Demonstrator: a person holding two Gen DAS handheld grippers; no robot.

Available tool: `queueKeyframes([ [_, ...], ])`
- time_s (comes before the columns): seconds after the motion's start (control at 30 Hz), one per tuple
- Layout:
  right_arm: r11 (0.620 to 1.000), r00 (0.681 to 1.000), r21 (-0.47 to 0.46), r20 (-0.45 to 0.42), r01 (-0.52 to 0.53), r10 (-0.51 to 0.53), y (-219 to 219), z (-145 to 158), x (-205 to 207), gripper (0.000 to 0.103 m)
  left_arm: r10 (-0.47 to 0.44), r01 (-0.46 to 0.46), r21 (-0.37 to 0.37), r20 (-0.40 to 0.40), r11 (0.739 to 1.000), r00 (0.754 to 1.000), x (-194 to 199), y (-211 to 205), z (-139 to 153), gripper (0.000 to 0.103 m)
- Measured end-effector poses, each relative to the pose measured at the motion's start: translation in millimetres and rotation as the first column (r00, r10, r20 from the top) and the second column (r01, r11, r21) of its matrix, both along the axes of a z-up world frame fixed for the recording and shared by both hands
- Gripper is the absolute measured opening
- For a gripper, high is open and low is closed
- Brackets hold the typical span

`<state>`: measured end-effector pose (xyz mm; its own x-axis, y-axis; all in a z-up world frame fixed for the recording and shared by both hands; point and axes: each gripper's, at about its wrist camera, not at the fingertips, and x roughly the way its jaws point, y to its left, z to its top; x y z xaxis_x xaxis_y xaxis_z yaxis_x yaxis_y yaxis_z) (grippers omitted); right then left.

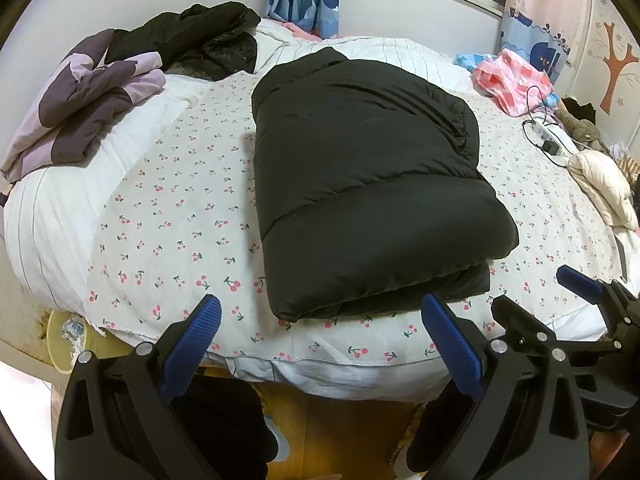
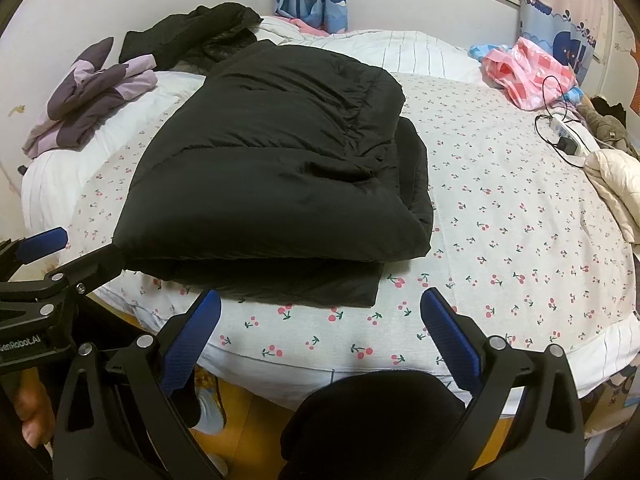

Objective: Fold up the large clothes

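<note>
Nearest the lens, the left gripper (image 1: 320, 328) hangs over the near edge of the bed (image 1: 160, 184), its blue-padded fingers (image 1: 200, 332) spread wide with nothing between them. The right gripper (image 2: 320, 324) sits the same way beside it, jaws parted and empty, just short of the mattress edge.

The bed, covered in a cherry-print sheet (image 2: 500, 208), is the landmark for everything else. In its middle lies the black puffer jacket (image 1: 360, 184), folded into a thick rectangular bundle; its near folded edge lies close to the bed's near edge, just beyond both sets of fingertips and touching neither. At the bed's far left corner lies a second dark jacket (image 1: 200, 36), crumpled, and beside it toward the left edge a purple and lilac garment (image 1: 88, 96), loosely bunched. On the bed's right edge sits a cream quilted garment (image 1: 600, 184). At the far right corner lies a pink checked plastic bag (image 1: 516, 80), with a white power strip (image 1: 548, 136) and its black cable on the bed between the bag and the cream garment.
</note>
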<state>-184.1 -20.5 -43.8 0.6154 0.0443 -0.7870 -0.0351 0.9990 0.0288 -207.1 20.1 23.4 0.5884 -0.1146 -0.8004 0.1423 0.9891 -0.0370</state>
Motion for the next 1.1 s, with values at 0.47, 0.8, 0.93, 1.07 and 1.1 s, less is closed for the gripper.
queueKeyframes([
  [0.47,1.000,1.000,0.009,-0.006,-0.002,0.002,-1.1,-1.3,-0.3,0.097,-0.006,0.006,0.004,0.004,1.000,1.000,0.9,-0.8,0.7,0.096],
  [0.8,1.000,1.000,0.012,-0.013,-0.007,0.007,2.0,-3.8,0.9,0.097,-0.006,0.006,0.004,0.008,1.000,1.000,0.5,-1.4,2.2,0.096],
  [0.93,1.000,1.000,0.015,-0.015,-0.007,0.007,2.4,-4.5,1.3,0.097,-0.007,0.007,0.005,0.007,1.000,1.000,0.5,-1.4,1.9,0.096],
  [1.07,1.000,1.000,0.019,-0.019,-0.008,0.009,2.2,-6.2,1.9,0.097,-0.007,0.007,0.007,0.009,1.000,1.000,0.5,-1.8,2.8,0.096],
  [1.1,1.000,1.000,0.019,-0.019,-0.009,0.009,2.3,-6.6,2.0,0.097,-0.007,0.007,0.006,0.010,1.000,1.000,0.3,-2.0,3.0,0.096],
])
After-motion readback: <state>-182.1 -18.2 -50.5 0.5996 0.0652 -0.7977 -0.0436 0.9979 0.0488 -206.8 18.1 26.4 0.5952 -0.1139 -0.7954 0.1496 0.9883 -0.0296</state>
